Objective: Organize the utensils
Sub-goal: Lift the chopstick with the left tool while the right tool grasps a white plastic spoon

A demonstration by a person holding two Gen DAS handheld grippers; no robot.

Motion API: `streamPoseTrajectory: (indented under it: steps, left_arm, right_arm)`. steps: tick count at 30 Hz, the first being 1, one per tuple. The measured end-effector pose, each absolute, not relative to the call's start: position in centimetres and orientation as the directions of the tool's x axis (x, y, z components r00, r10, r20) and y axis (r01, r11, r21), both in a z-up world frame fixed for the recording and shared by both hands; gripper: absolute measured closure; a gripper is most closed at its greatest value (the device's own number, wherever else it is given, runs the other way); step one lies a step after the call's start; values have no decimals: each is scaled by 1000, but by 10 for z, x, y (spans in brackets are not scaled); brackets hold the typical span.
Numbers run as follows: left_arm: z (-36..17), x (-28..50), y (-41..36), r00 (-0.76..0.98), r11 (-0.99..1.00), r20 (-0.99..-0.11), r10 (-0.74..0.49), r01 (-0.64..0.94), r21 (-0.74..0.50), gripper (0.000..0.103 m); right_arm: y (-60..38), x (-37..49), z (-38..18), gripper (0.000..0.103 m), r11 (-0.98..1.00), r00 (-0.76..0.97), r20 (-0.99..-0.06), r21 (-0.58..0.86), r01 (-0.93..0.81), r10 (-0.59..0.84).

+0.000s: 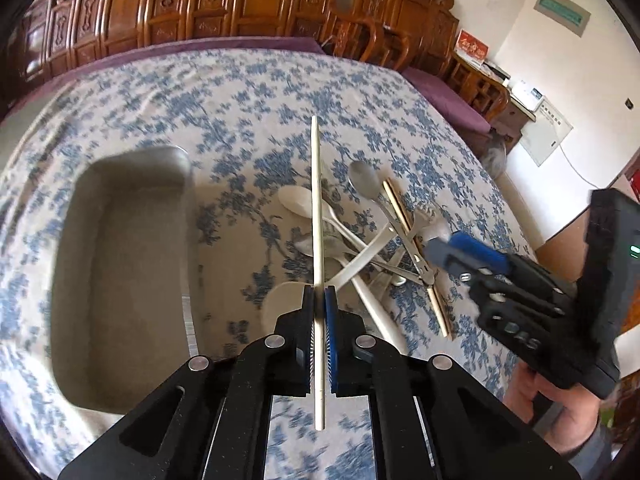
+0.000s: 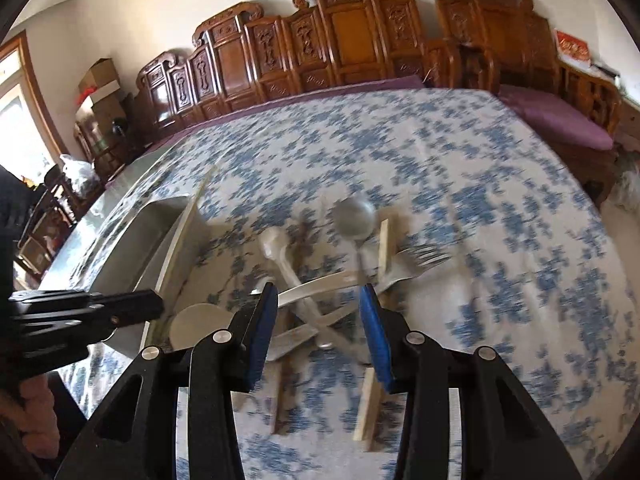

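Chopstick point(image 1: 318, 216), pale, clamped upright in my closed left gripper point(image 1: 319, 312), raised above the utensil pile point(image 1: 360, 240); my right gripper point(image 2: 318, 312) half open over that pile, holding nothing; bare blue-flowered tablecloth point(image 1: 240, 92) beyond; pile blurred in right view; grey tray point(image 1: 120, 272) alongside, empty.

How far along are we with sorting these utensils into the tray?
Done: nothing visible yet; the grey tray looks empty where the left wrist view shows it. In hand: the left gripper is shut on one pale chopstick. Left: the heap of spoons, forks and chopsticks lies crossed on the tablecloth. The right gripper hangs open over it, holding nothing.
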State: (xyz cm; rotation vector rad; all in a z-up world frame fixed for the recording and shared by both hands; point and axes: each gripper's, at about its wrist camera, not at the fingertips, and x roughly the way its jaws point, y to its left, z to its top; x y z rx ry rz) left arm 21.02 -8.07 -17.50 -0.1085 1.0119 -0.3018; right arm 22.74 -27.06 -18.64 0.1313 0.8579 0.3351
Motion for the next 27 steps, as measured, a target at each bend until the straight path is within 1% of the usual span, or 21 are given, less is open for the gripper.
streamPoseTrajectory:
  steps: [9,15,18,20,23,24,26,27]
  left_arm:
    - [-156,203,-50,548,956,-784,-289,198,-215,99]
    - [-151,203,-37,569,956,-769,-292,205,-211,99]
    - [-151,203,-31,580,957,-763,-287,206,-204,99]
    - [-152,203,-28,583,958,-761,-286,204,-204,99]
    - [-154,205,-23,586,960,-761,-280,197,-201,99]
    - [-155,205,-21,587,960,-761,-278,195,-201,99]
    - [-155,205,-19,587,961,-761,-277,190,-204,99]
    - [-156,205,-17,588,961,-760,-277,188,-205,99]
  right_arm:
    - [-233,251,-218,58,931,524,-769,301,-207,366]
    - [-225,262,-228,59,945,523,-787,278,-173,327]
    - [-225,265,-228,63,949,534,-785,271,-160,314]
    - [-226,266,-227,70,949,536,-783,276,-155,315]
    - [-225,270,-227,78,950,540,-782,268,-161,312]
    - [-225,271,-227,79,950,542,-780,269,-160,313]
    - [-225,272,-227,85,948,544,-777,274,-159,316]
    - [-225,273,-227,86,947,544,-776,279,-158,319]
